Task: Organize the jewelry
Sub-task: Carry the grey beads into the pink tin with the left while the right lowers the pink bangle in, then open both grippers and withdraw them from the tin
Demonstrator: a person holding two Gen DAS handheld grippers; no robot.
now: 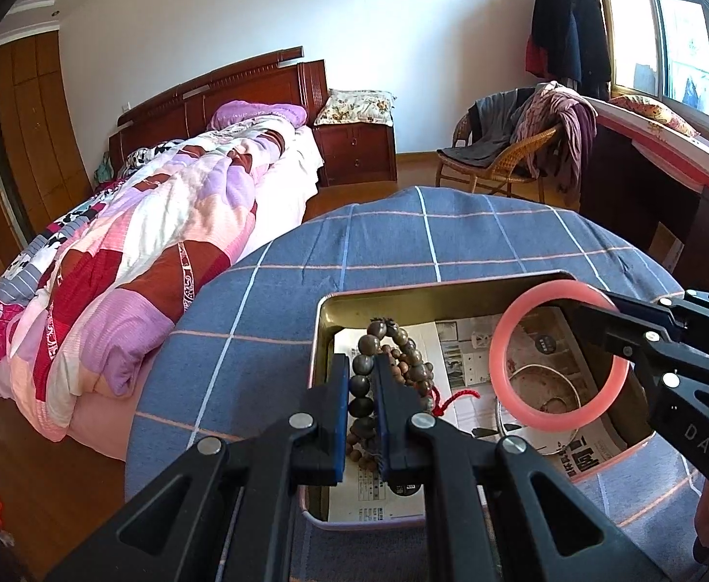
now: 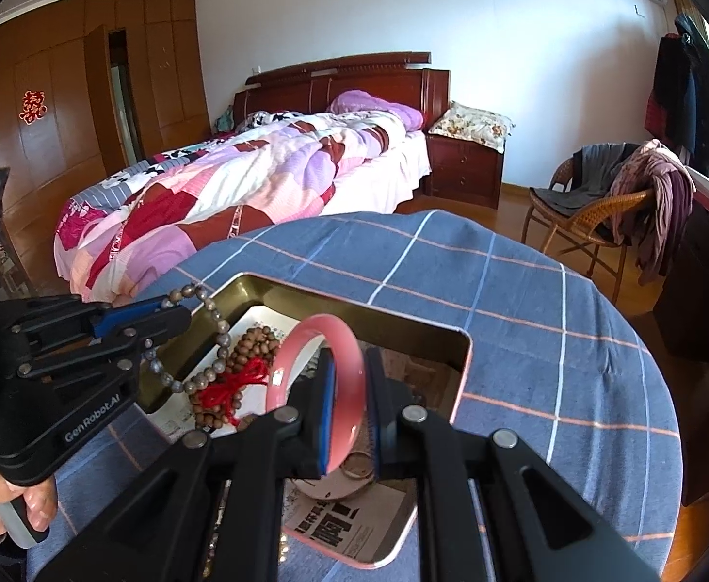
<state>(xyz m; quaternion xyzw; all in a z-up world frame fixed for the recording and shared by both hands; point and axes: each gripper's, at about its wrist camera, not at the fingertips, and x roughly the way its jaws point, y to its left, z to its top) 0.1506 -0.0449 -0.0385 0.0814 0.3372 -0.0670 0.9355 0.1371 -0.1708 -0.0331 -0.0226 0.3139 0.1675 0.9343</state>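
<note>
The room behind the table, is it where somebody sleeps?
Yes, it looks like a bedroom. There is a bed with a patchwork quilt and a purple pillow, a nightstand beside it, and clothes heaped on a wicker chair.

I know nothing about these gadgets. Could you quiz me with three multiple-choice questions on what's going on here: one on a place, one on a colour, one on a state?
1. Where does the newspaper lie?
A. in the tin
B. on the bed
C. on the chair

2. What colour is the bangle?
A. green
B. pink
C. black

3. How is the left gripper?
A. wide open, empty
B. shut on the beads
C. lying on the floor

Answers: 1 A, the paper lines the tin's bottom. 2 B, the ring in the right gripper is pink. 3 B, its pads pinch the bead string.
</note>
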